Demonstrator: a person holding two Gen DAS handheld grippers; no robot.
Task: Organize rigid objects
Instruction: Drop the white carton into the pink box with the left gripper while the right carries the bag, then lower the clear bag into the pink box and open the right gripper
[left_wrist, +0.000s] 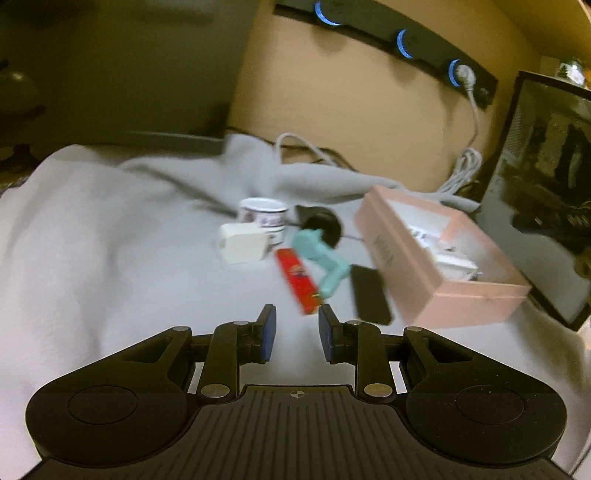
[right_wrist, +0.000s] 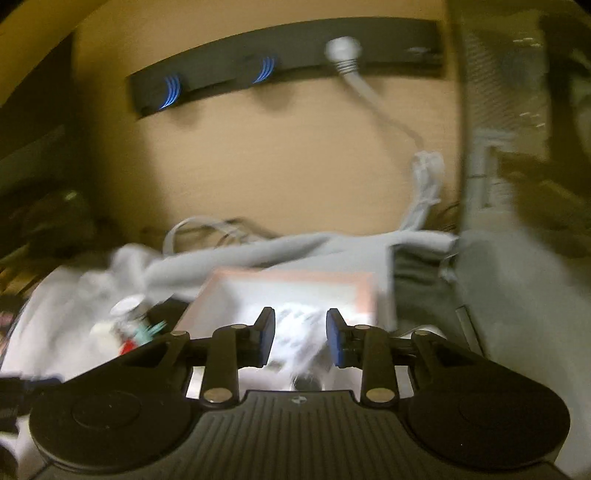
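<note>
Both tools gape empty, the left tool near the red bar whose long axis angles toward it

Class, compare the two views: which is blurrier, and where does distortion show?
Right wrist view: heavy motion blur smears the pink box and the cable. Left wrist view: sharper, mild blur on the red pack; fisheye bends the socket strip.

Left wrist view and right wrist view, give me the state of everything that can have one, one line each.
left gripper: open, empty.
right gripper: open, empty, over the box.
pink box: lidless, holding white items.
cup: upright.
red bar: lying flat on the blanket.
teal clip: lying beside the red bar.
white plug: plugged into the black strip.
</note>
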